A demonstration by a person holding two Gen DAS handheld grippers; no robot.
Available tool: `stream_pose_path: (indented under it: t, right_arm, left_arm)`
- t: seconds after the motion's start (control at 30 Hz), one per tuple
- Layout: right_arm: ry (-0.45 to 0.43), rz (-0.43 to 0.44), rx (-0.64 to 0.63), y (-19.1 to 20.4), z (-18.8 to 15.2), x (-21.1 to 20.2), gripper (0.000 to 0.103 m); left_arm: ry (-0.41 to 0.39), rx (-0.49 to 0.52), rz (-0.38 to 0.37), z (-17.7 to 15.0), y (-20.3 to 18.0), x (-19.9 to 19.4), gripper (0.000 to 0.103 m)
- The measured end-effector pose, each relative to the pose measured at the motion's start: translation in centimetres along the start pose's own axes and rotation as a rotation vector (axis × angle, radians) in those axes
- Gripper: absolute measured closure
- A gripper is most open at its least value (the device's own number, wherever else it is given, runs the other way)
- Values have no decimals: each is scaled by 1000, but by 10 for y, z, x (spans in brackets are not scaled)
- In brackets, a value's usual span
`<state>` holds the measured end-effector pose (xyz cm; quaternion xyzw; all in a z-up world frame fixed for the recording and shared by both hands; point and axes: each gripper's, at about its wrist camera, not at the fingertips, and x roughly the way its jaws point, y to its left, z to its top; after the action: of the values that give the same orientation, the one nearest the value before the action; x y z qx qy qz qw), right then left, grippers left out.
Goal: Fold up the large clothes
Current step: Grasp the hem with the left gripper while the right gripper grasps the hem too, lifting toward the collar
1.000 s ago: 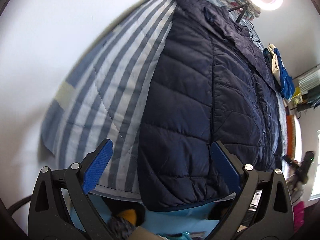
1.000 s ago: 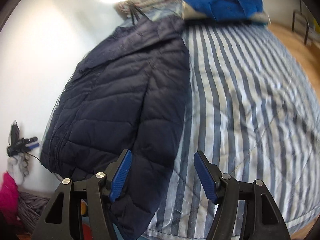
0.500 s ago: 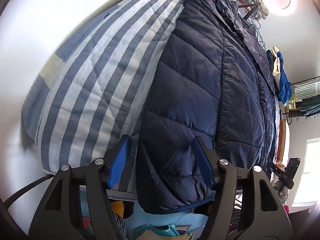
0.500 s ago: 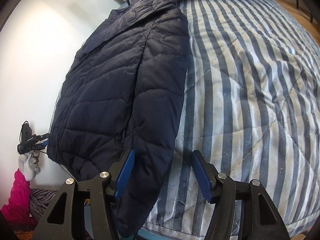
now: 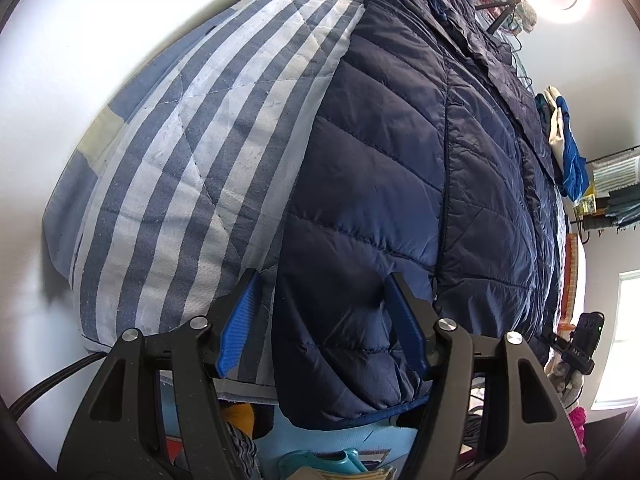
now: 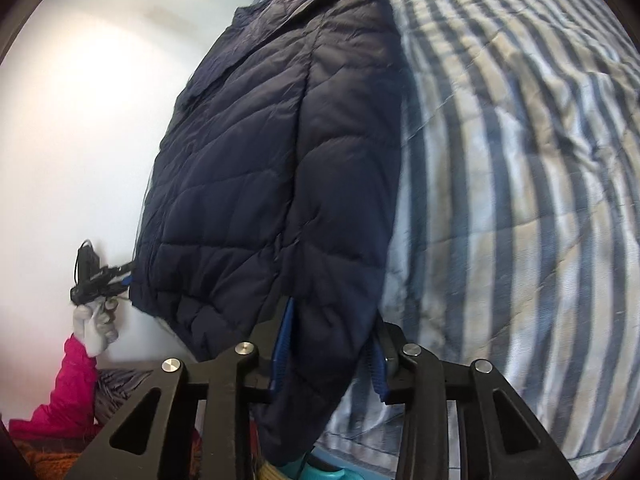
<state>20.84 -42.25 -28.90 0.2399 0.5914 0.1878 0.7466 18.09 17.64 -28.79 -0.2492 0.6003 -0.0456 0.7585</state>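
Gripping the hem end of the navy puffer jacket [image 5: 384, 184] is the step in hand, judging by how both tools sit at its near edge. The jacket lies flat and lengthwise on the striped quilt [image 5: 172, 168] of a bed, collar toward 12 o'clock and hem hanging a little over the bed's near edge at 6 o'clock.

In the right wrist view, the right gripper [image 6: 330, 344] has its blue fingers [image 6: 283, 344] set on either side of the sleeve [image 6: 340, 280] that runs along the jacket's edge. The cloth fills the gap, but I cannot tell whether the fingers have actually pinched it. In the left wrist view, the left gripper [image 5: 318, 322] has its fingers spread wide, straddling the jacket's side edge near the hem corner, with one pad over the quilt at 9 o'clock and the other over the padding at 3 o'clock.

To do this well, I would take a deep bite of the padding on each side, since the shell looks slick and puffy and a shallow pinch would likely slip. Both corners should probably be lifted together and level, then carried toward 12 o'clock, so the fold lands square.

The jacket is dark, quilted in diagonal channels and faintly shiny, with a seam or zip line running its length. Its surface lies mostly smooth, with slight puckering at the hem.
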Motion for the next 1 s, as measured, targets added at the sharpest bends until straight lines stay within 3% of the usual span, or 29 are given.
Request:
stream_pose_path:
  t: [0.03,0.13,0.2,0.57,1.0]
  right_arm:
    - [6,9,-4,2,-1,2,71]
    - [21,35,-13,8,-3,7,86]
    - [15,28,-29,14,-4,6,91]
    - [-120,6,-77,37,-3,-24,100]
    - [-320,11,-102,62,27,-86,101]
  left_arm:
    - [3,-2,-7,0,0,0,62]
    - [22,-19,-65,-2,0,2,88]
    - [18,-12,-83,-2,-4,0,94]
    - [-97,-22,-234,6,-23,-43,100]
    - [-251,31,-314,41,-68,-96,101]
